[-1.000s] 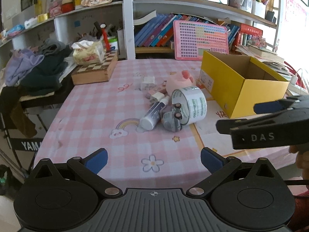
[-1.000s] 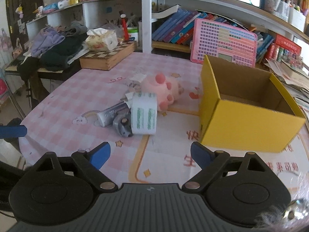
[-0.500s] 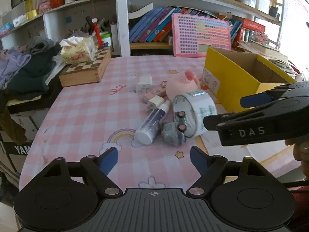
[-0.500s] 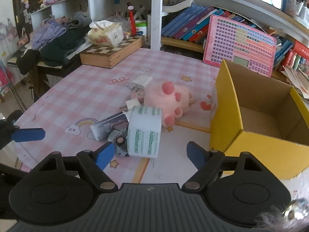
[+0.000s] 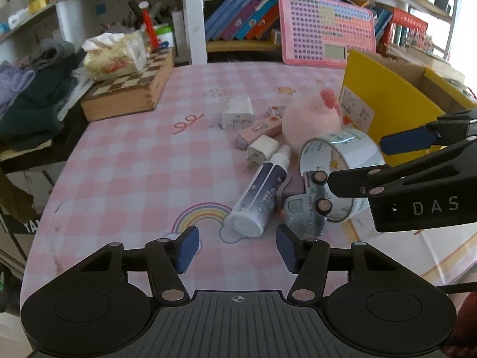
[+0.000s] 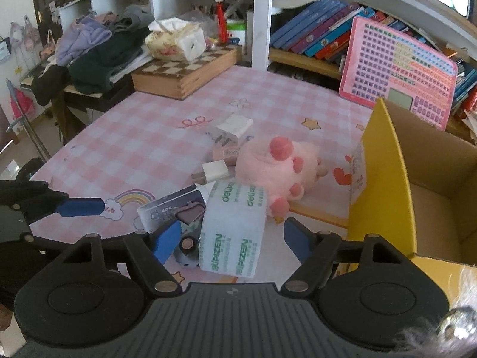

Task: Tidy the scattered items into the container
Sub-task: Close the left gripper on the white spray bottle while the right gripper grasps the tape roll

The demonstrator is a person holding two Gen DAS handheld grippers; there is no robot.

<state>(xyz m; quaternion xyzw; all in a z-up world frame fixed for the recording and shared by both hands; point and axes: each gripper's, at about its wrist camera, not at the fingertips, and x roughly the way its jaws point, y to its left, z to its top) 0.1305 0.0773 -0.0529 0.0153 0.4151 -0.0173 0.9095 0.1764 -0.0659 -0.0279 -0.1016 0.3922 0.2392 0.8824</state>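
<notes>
A cluster of items lies on the pink checked tablecloth: a roll of tape (image 5: 337, 161) (image 6: 235, 226), a small toy car (image 5: 307, 205), a dark tube with white cap (image 5: 262, 194), a white plug (image 5: 262, 150), a pink plush (image 5: 311, 117) (image 6: 274, 164), a pink stick (image 5: 259, 128) and a white packet (image 5: 237, 112). The open yellow box (image 5: 384, 110) (image 6: 384, 185) stands right of them. My left gripper (image 5: 237, 246) is open, just short of the tube's base. My right gripper (image 6: 231, 240) is open with its fingers on either side of the tape roll.
A wooden chessboard box (image 5: 131, 89) with a tissue pack (image 5: 113, 56) sits at the table's back left. A pink keypad board (image 5: 326, 34) leans on the bookshelf behind. Clothes (image 5: 32, 89) are piled to the left. The table edge runs along the left.
Both grippers have moved forward toward the cluster. The left fingers have narrowed somewhat. The right gripper now has the tape roll between its open fingers.
</notes>
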